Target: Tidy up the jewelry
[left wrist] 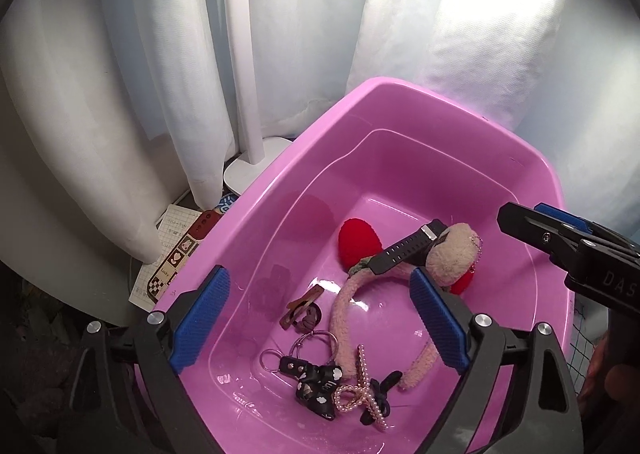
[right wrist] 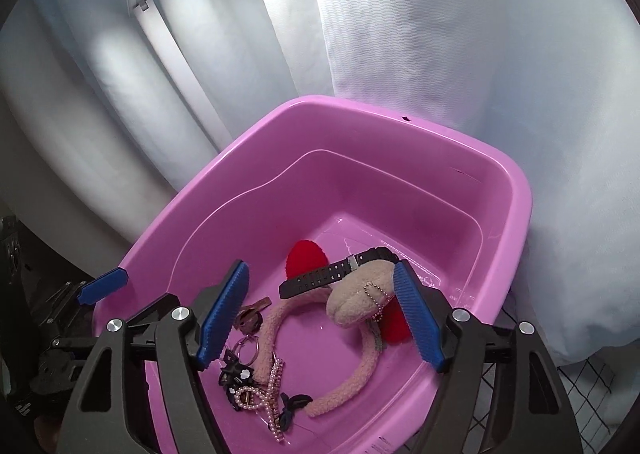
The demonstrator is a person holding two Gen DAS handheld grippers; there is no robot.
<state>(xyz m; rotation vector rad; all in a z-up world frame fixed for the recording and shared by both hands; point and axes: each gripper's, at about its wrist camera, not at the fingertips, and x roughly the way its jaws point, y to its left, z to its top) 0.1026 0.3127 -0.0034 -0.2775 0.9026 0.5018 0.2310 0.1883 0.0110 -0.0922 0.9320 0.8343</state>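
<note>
- A pink tub is seen at the centre of both views, in front of white curtains.
- The left tongs are held wide over the tub in the lower part of the left view; nothing is gripped between the blue pads.
- The right tongs are spread wide in the lower part of the right view, also empty.
- On the tub floor are seen a fluffy pink headband, a black watch lying across it, a red pad, a pearl string, a key ring and a brown clip.
</note>
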